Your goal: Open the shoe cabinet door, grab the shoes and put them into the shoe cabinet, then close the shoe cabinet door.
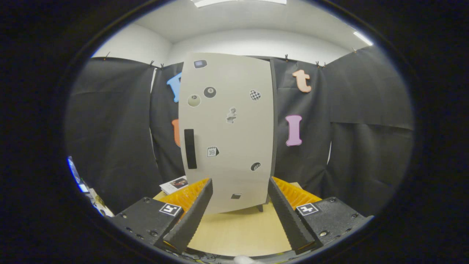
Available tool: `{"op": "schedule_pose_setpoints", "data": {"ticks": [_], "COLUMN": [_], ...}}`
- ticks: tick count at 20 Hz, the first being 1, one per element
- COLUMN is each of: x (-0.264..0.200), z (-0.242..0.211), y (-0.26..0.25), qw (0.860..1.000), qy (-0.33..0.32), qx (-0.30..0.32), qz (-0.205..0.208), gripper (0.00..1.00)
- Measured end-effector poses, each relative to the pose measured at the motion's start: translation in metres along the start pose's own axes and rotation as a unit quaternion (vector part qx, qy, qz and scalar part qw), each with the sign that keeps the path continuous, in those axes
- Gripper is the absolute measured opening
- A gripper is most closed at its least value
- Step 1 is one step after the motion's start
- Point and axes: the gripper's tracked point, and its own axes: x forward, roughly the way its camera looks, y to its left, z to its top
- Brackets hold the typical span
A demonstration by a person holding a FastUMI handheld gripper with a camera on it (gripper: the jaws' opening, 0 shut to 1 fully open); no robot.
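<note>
Straight ahead, the shoe cabinet (227,135) is standing upright on the table (238,231) with its sticker-dotted door (234,146) lying flush and shut, the dark handle (189,148) sitting near the door's left edge, beyond the left finger. Nearer in, the gripper (240,212) is hovering just short of the cabinet with its fingers (190,216) spread wide and holding nothing between them. A shut door with idle fingers is fitting either the approach before opening or the moment after closing, so I am judging no further; some printed paper (176,183) is lying left of the cabinet's foot.
</note>
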Motion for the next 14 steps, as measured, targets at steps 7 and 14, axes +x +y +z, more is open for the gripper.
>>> {"op": "schedule_pose_setpoints", "data": {"ticks": [7, 14], "x": [-0.011, -0.016], "z": [-0.012, -0.016], "y": [0.001, -0.006], "qw": [1.0, 1.0], "qy": [-0.003, -0.008], "qx": [0.011, 0.006], "qz": [-0.011, -0.023], "gripper": [0.99, 0.99]}}
